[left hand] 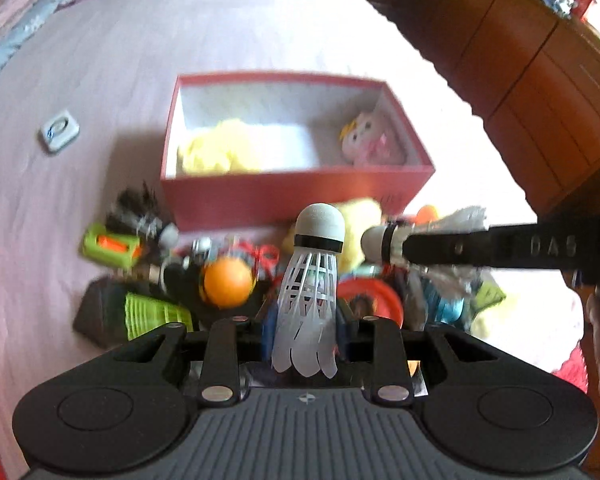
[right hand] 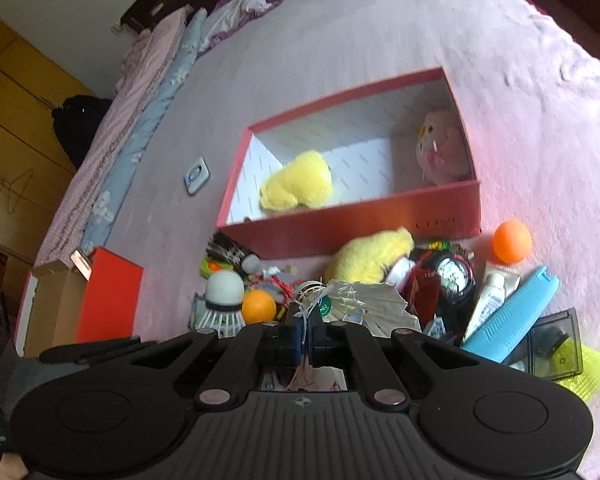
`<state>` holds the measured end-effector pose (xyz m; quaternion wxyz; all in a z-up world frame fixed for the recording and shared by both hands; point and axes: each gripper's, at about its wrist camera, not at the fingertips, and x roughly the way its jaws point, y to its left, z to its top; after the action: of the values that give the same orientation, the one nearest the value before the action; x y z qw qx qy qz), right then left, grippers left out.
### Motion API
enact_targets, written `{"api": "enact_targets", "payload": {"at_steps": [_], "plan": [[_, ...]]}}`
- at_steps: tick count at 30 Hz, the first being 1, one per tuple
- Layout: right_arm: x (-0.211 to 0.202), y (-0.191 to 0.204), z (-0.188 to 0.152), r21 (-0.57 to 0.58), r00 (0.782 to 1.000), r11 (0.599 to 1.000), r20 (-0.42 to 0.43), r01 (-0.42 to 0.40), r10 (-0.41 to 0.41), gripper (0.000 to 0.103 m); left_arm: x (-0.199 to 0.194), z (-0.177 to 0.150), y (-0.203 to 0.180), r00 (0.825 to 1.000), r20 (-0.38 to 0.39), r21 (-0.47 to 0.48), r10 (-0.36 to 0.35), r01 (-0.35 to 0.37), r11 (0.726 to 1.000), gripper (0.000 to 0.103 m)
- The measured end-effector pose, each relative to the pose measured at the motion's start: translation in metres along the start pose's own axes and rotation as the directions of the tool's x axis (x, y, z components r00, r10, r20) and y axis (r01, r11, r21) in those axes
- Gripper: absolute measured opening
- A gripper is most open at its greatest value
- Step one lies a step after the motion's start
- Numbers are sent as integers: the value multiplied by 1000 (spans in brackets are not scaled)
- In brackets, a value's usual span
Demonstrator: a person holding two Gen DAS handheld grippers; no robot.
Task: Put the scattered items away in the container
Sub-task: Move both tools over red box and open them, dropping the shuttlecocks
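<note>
White plastic shuttlecock (left hand: pixel 310 292) sits clamped in my left gripper (left hand: pixel 305 330); my right gripper (right hand: pixel 309 334) pinches a feathered shuttlecock (right hand: pixel 360 300), red box (right hand: pixel 364 226) ahead.

Left gripper (left hand: pixel 305 326) closed on white plastic shuttlecock (left hand: pixel 310 280), skirt pinched between the fingers, cork end up and forward. Right gripper (left hand: pixel 410 250) entering from right edge, clamped on feather shuttlecock (left hand: pixel 384 240), cork pointing left. Beyond both, red box (left hand: pixel 292 196) open on pink bedspread (left hand: pixel 100 120); inside, yellow plush (left hand: pixel 216 150) at left end, pink doll (left hand: pixel 370 140) at right end. Clutter heaped before the box: orange ball (left hand: pixel 228 282), green toy (left hand: pixel 110 246), red disc (left hand: pixel 374 298). Small white device (left hand: pixel 59 130) lying apart, left of box. Motion blur throughout.
</note>
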<state>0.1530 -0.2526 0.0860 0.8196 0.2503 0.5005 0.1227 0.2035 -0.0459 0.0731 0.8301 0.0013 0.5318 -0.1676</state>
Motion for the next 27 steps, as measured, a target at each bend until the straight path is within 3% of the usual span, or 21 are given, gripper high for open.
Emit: {"api": "enact_targets", "payload": {"at_steps": [7, 19, 27], "plan": [[-11, 4, 31, 11, 999, 1000, 54, -2, 2, 4, -1, 48, -3, 999, 54, 22, -4, 3, 1000, 31], [13, -2, 100, 23, 996, 1000, 88, 20, -22, 4, 39, 121, 5, 999, 54, 32, -4, 2, 999, 31], [40, -9, 129, 38, 996, 998, 82, 42, -45, 17, 61, 148, 13, 999, 36, 22, 30, -31, 999, 39]]}}
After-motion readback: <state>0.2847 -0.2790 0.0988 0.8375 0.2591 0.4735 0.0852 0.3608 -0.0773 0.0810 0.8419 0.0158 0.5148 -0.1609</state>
